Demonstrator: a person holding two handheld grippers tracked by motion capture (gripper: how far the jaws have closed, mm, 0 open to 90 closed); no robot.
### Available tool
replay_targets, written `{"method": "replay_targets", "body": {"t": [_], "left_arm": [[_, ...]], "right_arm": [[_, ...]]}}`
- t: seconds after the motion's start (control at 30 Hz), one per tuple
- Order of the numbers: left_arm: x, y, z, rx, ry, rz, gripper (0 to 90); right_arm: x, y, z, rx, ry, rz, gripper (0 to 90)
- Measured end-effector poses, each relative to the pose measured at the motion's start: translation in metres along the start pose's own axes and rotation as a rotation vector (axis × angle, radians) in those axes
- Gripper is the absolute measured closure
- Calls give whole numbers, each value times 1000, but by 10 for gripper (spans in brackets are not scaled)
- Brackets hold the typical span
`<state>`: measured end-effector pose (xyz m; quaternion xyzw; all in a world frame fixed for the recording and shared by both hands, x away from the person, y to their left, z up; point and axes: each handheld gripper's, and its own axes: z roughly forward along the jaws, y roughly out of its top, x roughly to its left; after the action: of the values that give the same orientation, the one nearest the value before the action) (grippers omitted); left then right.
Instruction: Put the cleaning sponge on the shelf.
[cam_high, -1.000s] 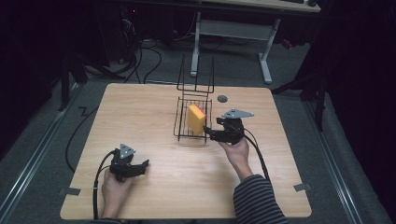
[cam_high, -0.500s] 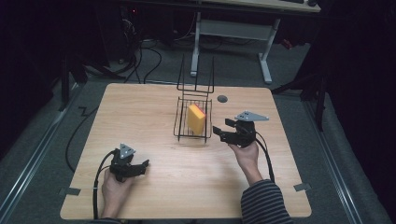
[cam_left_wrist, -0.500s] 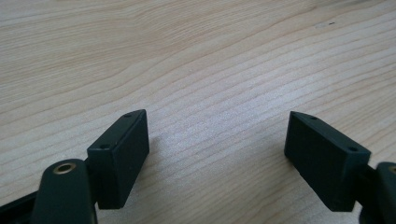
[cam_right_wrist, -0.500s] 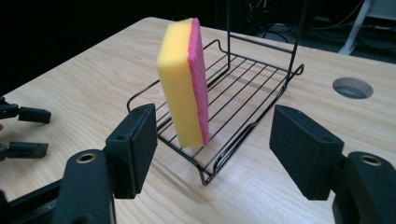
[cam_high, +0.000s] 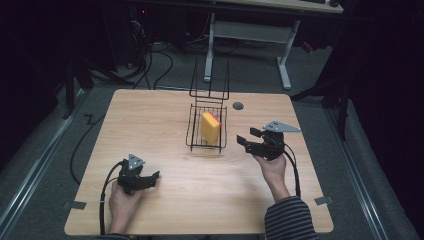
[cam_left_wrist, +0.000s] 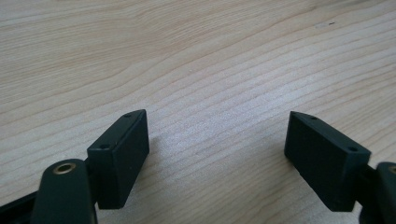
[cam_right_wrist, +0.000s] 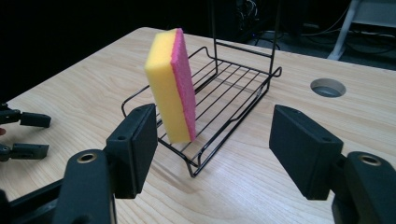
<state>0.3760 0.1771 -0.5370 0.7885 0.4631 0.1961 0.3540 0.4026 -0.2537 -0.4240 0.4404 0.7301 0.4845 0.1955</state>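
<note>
High view puts the wire rack (cam_high: 207, 127) near the middle of the wooden surface (cam_high: 165, 110), and the sponge (cam_high: 210, 126) stands on edge inside it, yellow with a pink face. The right claw (cam_high: 246, 138) sits just beside the rack on the side away from the left claw (cam_high: 150, 178), clear of the wires, with its jaws spread wide and empty. The left claw rests well apart from the rack, toward the person's edge of the surface, also spread wide with nothing between its jaws; the left gripper view shows bare wood grain (cam_left_wrist: 205, 70) ahead of it.

Right gripper view gives the relation that matters. The sponge (cam_right_wrist: 171, 84) stands straight ahead of the right claw (cam_right_wrist: 212, 135) and slightly toward its left jaw, long axis upright, leaning a little, its lower edge on the rack (cam_right_wrist: 233, 100) floor. The broad yellow and pink faces run roughly along the line of approach, so I judge the jaws are already turned to close across the thin dimension. The right hand is clearly the nearer one for any further handling.

Compared with a second ago, the right claw has drawn back from the rack's side and now stands off it, while the sponge stays upright in the same spot and the left claw has not moved.
</note>
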Motion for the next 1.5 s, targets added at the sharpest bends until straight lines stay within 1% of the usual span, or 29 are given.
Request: {"method": "replay_targets", "body": {"t": [0.23,0.33,0.5,0.63,0.87,0.9,1.3,1.5], "left_arm": [[0,0,0,0,0,0,225],[0,0,0,0,0,0,225],[0,0,0,0,0,0,225],[0,0,0,0,0,0,225],[0,0,0,0,0,0,225],[0,0,0,0,0,0,225],[0,0,0,0,0,0,225],[0,0,0,0,1,0,225]], "right_arm": [[-4,-3,-8,-3,-10,6,331],[-7,-6,-13,-19,-9,24,339],[-13,-11,-21,-25,-35,30,344],[-16,-13,-28,-39,-40,36,346],[-21,-21,-36,-43,-55,52,348],[-21,-22,-37,-42,-58,47,348],[-29,-36,-54,-84,-75,83,359],[-32,-47,-57,-78,-81,95,363]]}}
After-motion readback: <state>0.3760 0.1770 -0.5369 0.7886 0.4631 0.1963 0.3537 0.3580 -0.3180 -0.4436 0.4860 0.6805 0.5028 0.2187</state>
